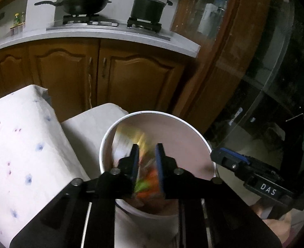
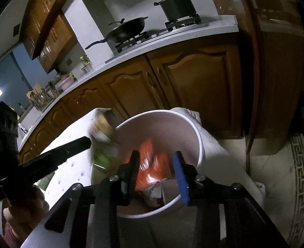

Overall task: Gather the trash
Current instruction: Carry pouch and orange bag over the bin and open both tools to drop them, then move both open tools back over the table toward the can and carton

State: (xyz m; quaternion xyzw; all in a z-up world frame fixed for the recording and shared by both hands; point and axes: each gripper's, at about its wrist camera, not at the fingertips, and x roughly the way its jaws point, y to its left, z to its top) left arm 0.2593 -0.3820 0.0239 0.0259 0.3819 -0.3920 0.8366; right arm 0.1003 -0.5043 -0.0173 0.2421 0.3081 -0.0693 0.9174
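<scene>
Left claw [image 1: 147, 155], jaws slightly parted, and right claw [image 2: 156, 163], jaws wider, both grip nothing above the white bin [image 2: 200, 144]; blurred wrappers [image 2: 150, 165] lie inside it. Beyond: wooden cabinets [image 1: 131, 78], stove counter [image 1: 110, 33].

Both wrist cams sit close above the white bin [image 1: 156, 115], angled down into it, facing the far stove counter [image 1: 110, 35]. Left cam catches the right gripper [image 1: 230, 157] at its right edge. Shared: bin, wok [image 2: 129, 31], pot [image 2: 177, 6], wooden cabinets [image 1: 135, 78].
</scene>
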